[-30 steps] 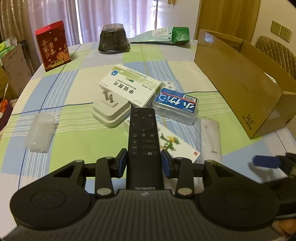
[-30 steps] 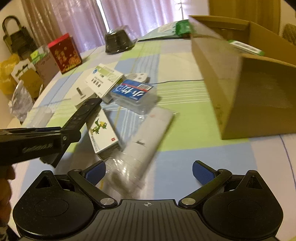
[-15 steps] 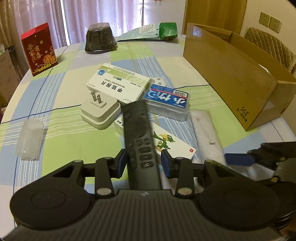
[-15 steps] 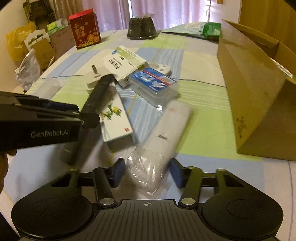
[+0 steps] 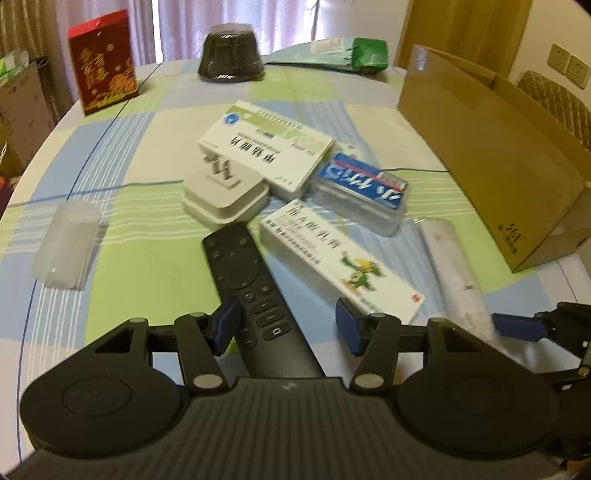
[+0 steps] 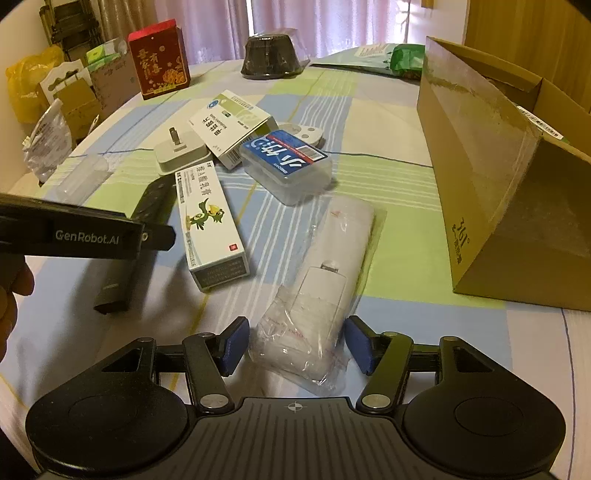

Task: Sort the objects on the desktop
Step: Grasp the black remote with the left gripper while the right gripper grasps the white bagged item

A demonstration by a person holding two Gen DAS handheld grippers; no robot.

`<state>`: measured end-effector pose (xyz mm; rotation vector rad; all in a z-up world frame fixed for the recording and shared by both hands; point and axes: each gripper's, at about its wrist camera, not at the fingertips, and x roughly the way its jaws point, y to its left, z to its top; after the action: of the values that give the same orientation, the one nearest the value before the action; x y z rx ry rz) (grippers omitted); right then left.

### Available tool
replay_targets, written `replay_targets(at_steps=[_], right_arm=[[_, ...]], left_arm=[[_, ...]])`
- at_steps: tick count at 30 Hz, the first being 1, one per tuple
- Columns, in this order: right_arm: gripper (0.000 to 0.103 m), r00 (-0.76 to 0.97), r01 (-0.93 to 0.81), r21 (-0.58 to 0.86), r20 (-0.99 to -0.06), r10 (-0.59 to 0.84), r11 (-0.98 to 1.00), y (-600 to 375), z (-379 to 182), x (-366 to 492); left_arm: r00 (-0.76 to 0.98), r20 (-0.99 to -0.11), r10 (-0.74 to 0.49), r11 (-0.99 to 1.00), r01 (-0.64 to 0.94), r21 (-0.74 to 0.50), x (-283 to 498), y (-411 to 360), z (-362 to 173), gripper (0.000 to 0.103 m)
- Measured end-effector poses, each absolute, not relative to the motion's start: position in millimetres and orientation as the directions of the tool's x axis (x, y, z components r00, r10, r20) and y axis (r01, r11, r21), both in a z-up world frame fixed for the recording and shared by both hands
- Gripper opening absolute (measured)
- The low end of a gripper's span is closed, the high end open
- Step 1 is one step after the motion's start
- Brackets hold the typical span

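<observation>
The black remote (image 5: pixel 255 295) lies on the checked tablecloth (image 5: pixel 155 266) between the parted fingers of the left gripper (image 5: pixel 286 325), touching neither pad. The right gripper (image 6: pixel 295 347), also apart, straddles a plastic-bagged white remote (image 6: pixel 325 280). Beside them lie 2 medicine boxes, 1 charger (image 5: pixel 225 192) and 1 blue-labelled case (image 6: pixel 286 164); a cardboard box (image 6: pixel 491 162) stands to the right.

Home dining room: round table (image 6: pixel 388 110) under checked cloth, pink curtains (image 6: pixel 317 22) ahead of gripper, padded chair (image 5: pixel 557 99) right, red gift box (image 6: pixel 159 59) far left.
</observation>
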<state>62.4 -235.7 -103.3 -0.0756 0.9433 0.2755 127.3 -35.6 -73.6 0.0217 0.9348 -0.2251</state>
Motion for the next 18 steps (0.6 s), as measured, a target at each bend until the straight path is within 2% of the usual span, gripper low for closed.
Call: replay_targets(at_steps=[6,10,11,12,13,14,15,18], right_arm=[[0.061,0.566,-0.265,0.038,-0.803,0.187,0.963,-234,-105,64],[0.061,0.569,-0.261,0.032,-0.802,0.18,0.965,-234,-105,66],[0.061,0.57,-0.256,0.033,-0.802,0.178,0.966,-234,-105,67],[0.061,0.57,-0.252,0.033,-0.802,0.176,0.967,-234,-105,68],[0.064,0.571,-0.245,0.037,-0.802,0.175,0.969,-234,-105,69],[0.068,0.572,-0.238,0.041,-0.801,0.174,0.97,-235,-106,70],[0.077,0.573,-0.231,0.045,-0.801,0.173,0.972,-235,-106,71],[0.078,0.58,-0.212,0.053,-0.797,0.17,0.976,-236,-107,73]], left_arm=[[0.554,-0.82,-0.145,0.985,0.161,-0.065,131,-25,-82,0.054],[0.556,-0.821,-0.125,0.981,0.194,-0.018,130,-27,-84,0.052],[0.556,-0.822,-0.123,0.98,0.201,-0.011,129,-27,-84,0.051],[0.557,-0.822,-0.121,0.978,0.209,-0.002,129,-27,-84,0.045],[0.555,-0.823,-0.122,0.976,0.217,0.002,129,-27,-83,0.038],[0.552,-0.824,-0.125,0.975,0.224,0.002,129,-27,-83,0.037],[0.548,-0.827,-0.127,0.973,0.231,0.003,128,-26,-82,0.036],[0.545,-0.829,-0.129,0.968,0.249,0.013,124,-25,-81,0.034]])
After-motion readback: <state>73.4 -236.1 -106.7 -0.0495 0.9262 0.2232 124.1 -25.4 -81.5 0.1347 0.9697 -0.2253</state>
